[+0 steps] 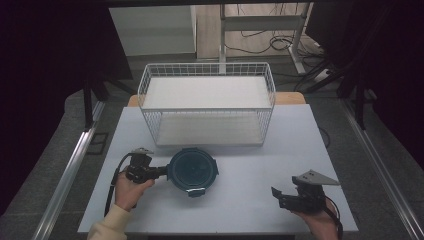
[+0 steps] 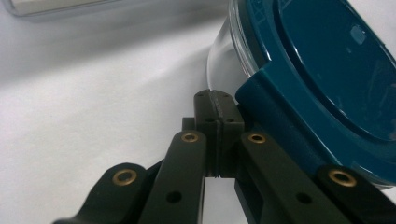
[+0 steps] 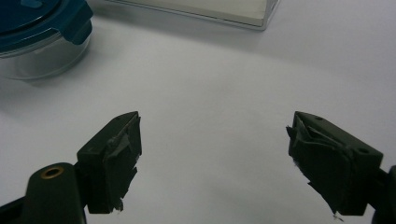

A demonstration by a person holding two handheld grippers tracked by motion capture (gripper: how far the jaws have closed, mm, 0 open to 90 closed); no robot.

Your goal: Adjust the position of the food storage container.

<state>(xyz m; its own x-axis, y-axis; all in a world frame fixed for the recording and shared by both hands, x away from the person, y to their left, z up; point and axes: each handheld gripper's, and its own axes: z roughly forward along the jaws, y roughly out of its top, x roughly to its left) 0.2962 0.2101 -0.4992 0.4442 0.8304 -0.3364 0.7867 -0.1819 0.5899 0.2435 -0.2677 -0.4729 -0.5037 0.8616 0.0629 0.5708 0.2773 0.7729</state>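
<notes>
Basket (image 1: 207, 102) behind container (image 1: 192, 171); left tongs (image 1: 159, 173) closed beside it, right tongs (image 1: 281, 196) open.

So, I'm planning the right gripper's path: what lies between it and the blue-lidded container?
Nothing: in the high view, only bare white table separates the open right gripper from the container. The right gripper view agrees.

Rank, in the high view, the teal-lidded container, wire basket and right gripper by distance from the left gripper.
1. Teal-lidded container: right at the left gripper tips, table centre.
2. Wire basket: behind the container.
3. Right gripper: far across, near edge.
</notes>
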